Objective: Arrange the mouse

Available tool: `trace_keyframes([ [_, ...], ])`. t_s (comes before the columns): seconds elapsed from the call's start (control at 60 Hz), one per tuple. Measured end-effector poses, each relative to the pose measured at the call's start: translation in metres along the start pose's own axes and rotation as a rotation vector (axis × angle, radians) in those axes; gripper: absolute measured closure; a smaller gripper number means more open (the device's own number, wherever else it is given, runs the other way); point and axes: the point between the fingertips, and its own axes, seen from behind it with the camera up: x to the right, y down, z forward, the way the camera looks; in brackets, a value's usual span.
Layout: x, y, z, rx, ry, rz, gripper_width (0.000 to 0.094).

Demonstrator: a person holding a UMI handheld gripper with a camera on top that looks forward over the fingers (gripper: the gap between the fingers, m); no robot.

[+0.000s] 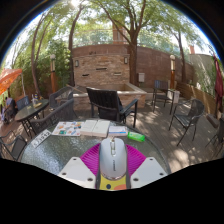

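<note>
Outdoors, a paved patio spread under leafy trees, closed at the back by a brick wall [100,65] with a wooden fence running beside it. Dark metal chairs stood about the yard: 1 chair [110,104] sat at the far side of the near table, and 2 more [186,118] stood well apart from it toward the fence. Another small table with chairs [35,110] was set off to the other side near some greenery. Closest to the camera, a round glass-topped table [60,150] carried several things. A stack of papers or booklets [84,128] lay at its far part, a small green object [136,136] rested just beside them, and a white remote-like item [40,138] lay near the rim; what these were exactly could not be told. On the near part of the glass lay a pink round mat [92,157], and the white mouse [113,158] sat on it, lengthwise between the 2 fingers. The gripper [113,178] was held low over the table with its pale fingers [78,173] spread apart, 1 on either side of the mouse. A narrow gap showed at each side, so the tongs stood apart about the mouse while it rested on the mat.
</note>
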Motion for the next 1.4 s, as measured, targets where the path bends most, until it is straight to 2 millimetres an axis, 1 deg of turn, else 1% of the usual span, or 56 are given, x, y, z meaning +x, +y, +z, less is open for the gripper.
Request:
trace_keyframes([
  [0.033, 0.015, 0.036, 0.014, -0.063, 0.006, 0.0, 0.0595],
  [0.067, 0.026, 0.071, 0.023, -0.124, 0.004, -0.001, 0.0596],
  [0.083, 0.034, 0.097, 0.034, -0.147, 0.001, -0.001, 0.0594],
  [0.1, 0.034, 0.092, 0.028, -0.169, 0.0, 0.001, 0.0594],
  [0.167, 0.039, 0.109, 0.031, -0.216, -0.007, 0.001, 0.0582],
  [0.183, 0.043, 0.13, 0.038, -0.231, -0.011, -0.003, 0.0552],
  [0.2, 0.045, 0.14, 0.037, -0.248, -0.014, -0.005, 0.0527],
  [0.233, 0.046, 0.151, 0.039, -0.279, -0.02, 0.0, 0.0481],
  [0.283, 0.045, 0.158, 0.039, -0.306, -0.036, 0.01, 0.0417],
  [0.317, 0.044, 0.153, 0.037, -0.304, -0.035, 0.006, 0.0344],
  [0.333, 0.047, 0.155, 0.034, -0.302, -0.031, 0.0, 0.0284],
  [0.367, 0.048, 0.149, 0.029, -0.293, -0.026, -0.012, 0.0124],
  [0.383, 0.049, 0.147, 0.026, -0.285, -0.021, -0.018, 0.0063],
  [0.4, 0.05, 0.143, 0.024, -0.275, -0.017, -0.024, 0.008],
  [0.417, 0.05, 0.128, 0.022, -0.272, -0.017, -0.027, 0.0095],
  [0.5, 0.046, 0.113, -0.002, -0.244, -0.015, -0.025, 0.0075],
  [0.567, 0.041, 0.106, -0.03, -0.223, -0.006, -0.031, 0.0077],
  [0.6, 0.042, 0.097, -0.042, -0.213, 0.003, -0.041, 0.0074],
  [0.683, 0.038, 0.085, -0.079, -0.189, 0.027, -0.059, 0.0076],
  [0.717, 0.037, 0.081, -0.097, -0.179, 0.03, -0.057, 0.0074],
  [0.767, 0.033, 0.075, -0.121, -0.173, 0.032, -0.062, 0.0069],
  [0.833, 0.028, 0.072, -0.149, -0.161, 0.043, -0.07, 0.0073],
  [0.85, 0.029, 0.072, -0.162, -0.159, 0.047, -0.073, 0.0073],
  [0.95, 0.027, 0.072, -0.203, -0.147, 0.065, -0.085, 0.008],
  [1.0, 0.025, 0.072, -0.219, -0.141, 0.067, -0.089, 0.0082],
  [1.1, 0.022, 0.071, -0.245, -0.125, 0.073, -0.095, 0.0079],
  [1.167, 0.02, 0.07, -0.257, -0.122, 0.074, -0.09, 0.0079],
  [1.183, 0.02, 0.072, -0.259, -0.12, 0.075, -0.089, 0.0081],
  [1.25, 0.02, 0.069, -0.267, -0.107, 0.08, -0.088, 0.0081],
  [1.3, 0.019, 0.07, -0.271, -0.115, 0.077, -0.083, 0.0081],
  [1.317, 0.018, 0.073, -0.272, -0.118, 0.077, -0.085, 0.0081],
  [1.4, 0.019, 0.076, -0.275, -0.119, 0.082, -0.113, 0.0081],
])
